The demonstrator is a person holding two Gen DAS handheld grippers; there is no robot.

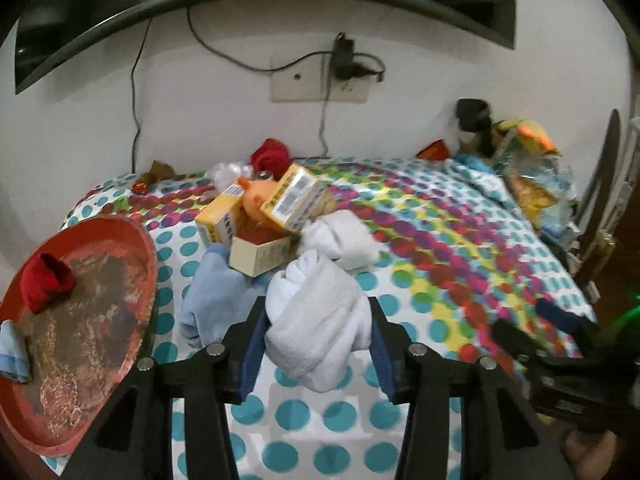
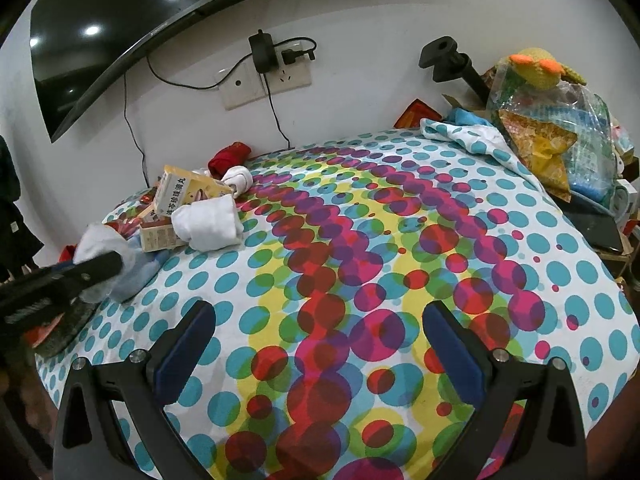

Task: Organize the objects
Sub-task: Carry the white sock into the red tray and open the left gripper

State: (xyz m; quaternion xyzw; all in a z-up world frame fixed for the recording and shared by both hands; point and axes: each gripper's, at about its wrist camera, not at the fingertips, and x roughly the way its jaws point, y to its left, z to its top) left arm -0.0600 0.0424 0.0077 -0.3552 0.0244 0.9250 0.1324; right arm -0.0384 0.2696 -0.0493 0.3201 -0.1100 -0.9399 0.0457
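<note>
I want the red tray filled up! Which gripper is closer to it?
Left. The left gripper, clamping a white sock, is right beside the red tray. The right gripper hangs open over bare tablecloth, farther away.

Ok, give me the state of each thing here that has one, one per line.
left hand-held gripper: shut on the white rolled sock
right hand-held gripper: open, nothing between its fingers
small cardboard box: open on top
red tray: holds a red cloth bundle
</note>
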